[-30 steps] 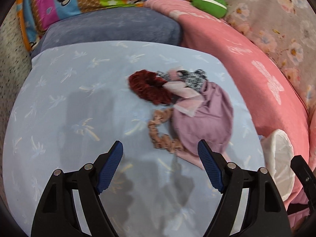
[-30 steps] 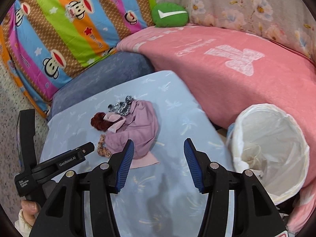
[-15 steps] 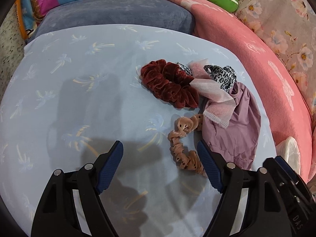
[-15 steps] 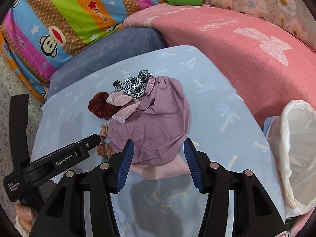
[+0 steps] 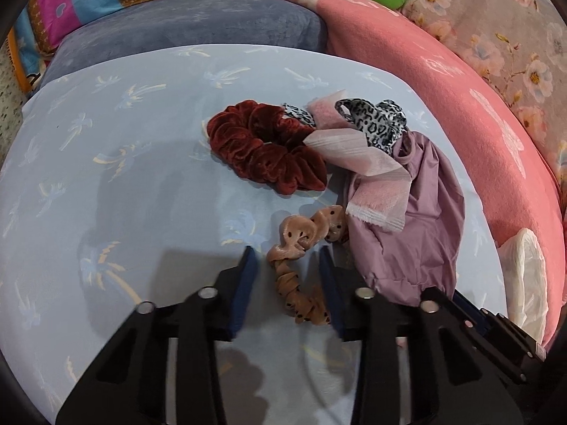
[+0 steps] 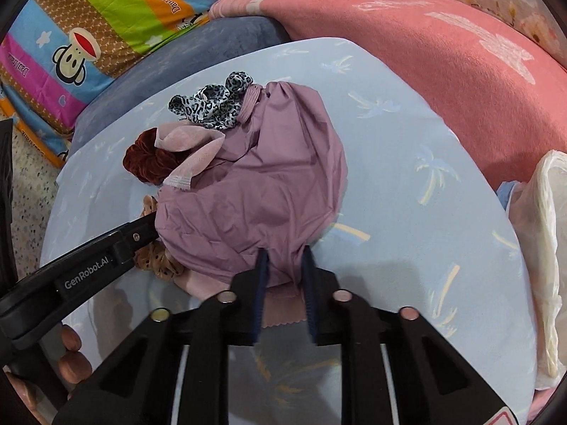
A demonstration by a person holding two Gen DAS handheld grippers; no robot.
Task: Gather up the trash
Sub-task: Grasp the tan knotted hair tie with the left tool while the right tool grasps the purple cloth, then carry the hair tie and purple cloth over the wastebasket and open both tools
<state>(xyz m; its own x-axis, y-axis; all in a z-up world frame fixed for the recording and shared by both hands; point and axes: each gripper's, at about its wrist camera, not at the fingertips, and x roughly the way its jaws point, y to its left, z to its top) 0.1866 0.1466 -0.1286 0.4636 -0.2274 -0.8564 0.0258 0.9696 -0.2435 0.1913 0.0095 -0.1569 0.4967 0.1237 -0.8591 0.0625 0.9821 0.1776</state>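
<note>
On the light blue cloth (image 5: 134,184) lie a tan spotted scrunchie (image 5: 297,269), a dark red velvet scrunchie (image 5: 262,148), a leopard-print scrunchie (image 5: 375,120), pink paper strips (image 5: 358,156) and a mauve cloth cap (image 5: 414,226). My left gripper (image 5: 287,258) has its jaws closing around the tan scrunchie; a gap still shows on each side of it. My right gripper (image 6: 283,258) is shut on the near edge of the mauve cap (image 6: 255,184). The left gripper's finger (image 6: 106,248) shows in the right wrist view beside the tan scrunchie (image 6: 159,258).
A white-lined bin (image 6: 545,255) stands at the right edge of the cloth; it also shows in the left wrist view (image 5: 524,276). A pink blanket (image 6: 425,56), a grey-blue cushion (image 5: 184,24) and a striped monkey-print quilt (image 6: 92,21) ring the far side.
Both grippers moved forward and down to the pile. The left jaws narrowed around the tan scrunchie. The right jaws shut on the mauve cap's edge.
</note>
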